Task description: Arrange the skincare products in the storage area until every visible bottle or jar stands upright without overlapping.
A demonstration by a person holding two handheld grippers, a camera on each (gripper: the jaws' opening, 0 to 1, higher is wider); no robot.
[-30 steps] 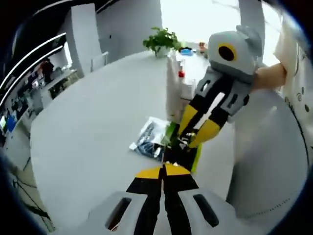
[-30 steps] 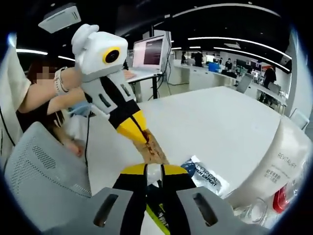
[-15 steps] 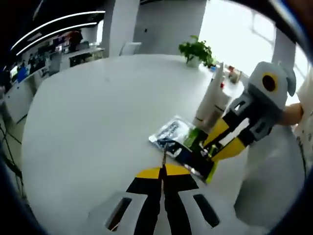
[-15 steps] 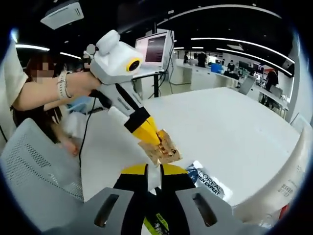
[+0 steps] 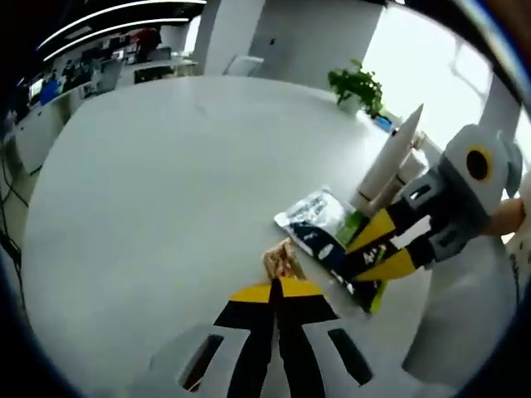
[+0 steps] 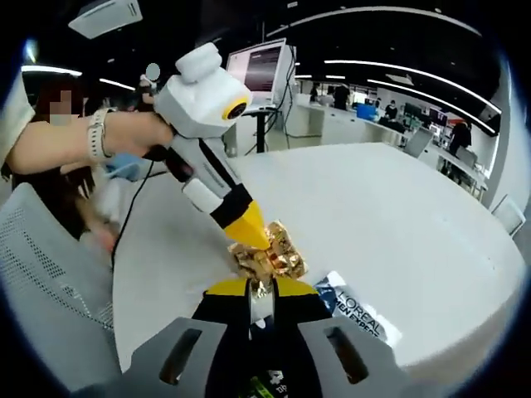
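I am holding a gripper in each hand over a large white counter. My left gripper is showing its jaws pressed together, pinching the edge of a crinkled gold foil packet that is sticking out just past the tips. In the right gripper view, that same left gripper is reaching in from ten o'clock, with the gold foil packet hanging at its yellow tips.

My right gripper is sitting directly below the packet, jaws nearly together; I cannot tell whether they are gripping anything. In the left gripper view, the right gripper is coming in from three o'clock, its tips resting over a green and black package.

A flat printed sachet is lying on the counter just beside that package, at one o'clock from my left jaws; in the right gripper view the sachet is at three o'clock. A tall white tube is standing upright behind it. A potted plant is sitting far back.
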